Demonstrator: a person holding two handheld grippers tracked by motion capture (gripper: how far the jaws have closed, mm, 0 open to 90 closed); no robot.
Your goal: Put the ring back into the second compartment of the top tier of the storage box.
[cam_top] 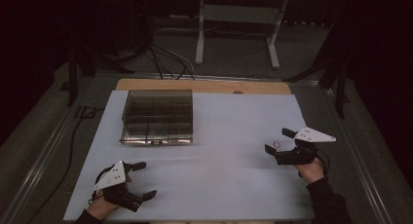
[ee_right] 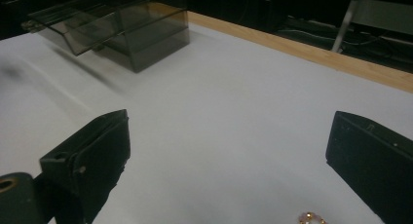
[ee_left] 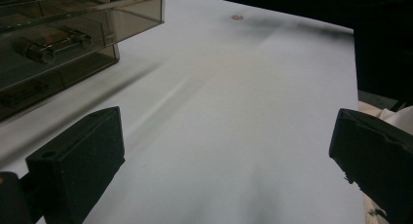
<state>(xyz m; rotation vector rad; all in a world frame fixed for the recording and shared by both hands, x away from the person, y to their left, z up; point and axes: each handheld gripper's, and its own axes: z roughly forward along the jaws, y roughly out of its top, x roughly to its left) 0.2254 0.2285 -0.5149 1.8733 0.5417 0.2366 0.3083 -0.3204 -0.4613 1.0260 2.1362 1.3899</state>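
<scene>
A smoky clear drawer box [cam_top: 157,118] stands on the white sheet [cam_top: 224,175] at the back left; small items lie in its drawers [ee_left: 46,47]. A small pink ring [cam_top: 277,144] lies on the sheet at the right. My right gripper [cam_top: 278,141] is open, with one jaw on each side of the ring and touching nothing. In the right gripper view the ring [ee_right: 311,218] sits low between the jaws of the right gripper [ee_right: 229,156], with the box [ee_right: 122,31] farther off. My left gripper [cam_top: 144,180] is open at the front left, empty [ee_left: 226,151]; the ring [ee_left: 237,17] shows far off.
A wooden table edge [cam_top: 204,85] runs behind the sheet. Beyond it stand a white frame's legs [cam_top: 199,34] and dark cables [cam_top: 165,58] on the floor. Metal rails [cam_top: 39,160] flank the table. Bare sheet lies between the two grippers.
</scene>
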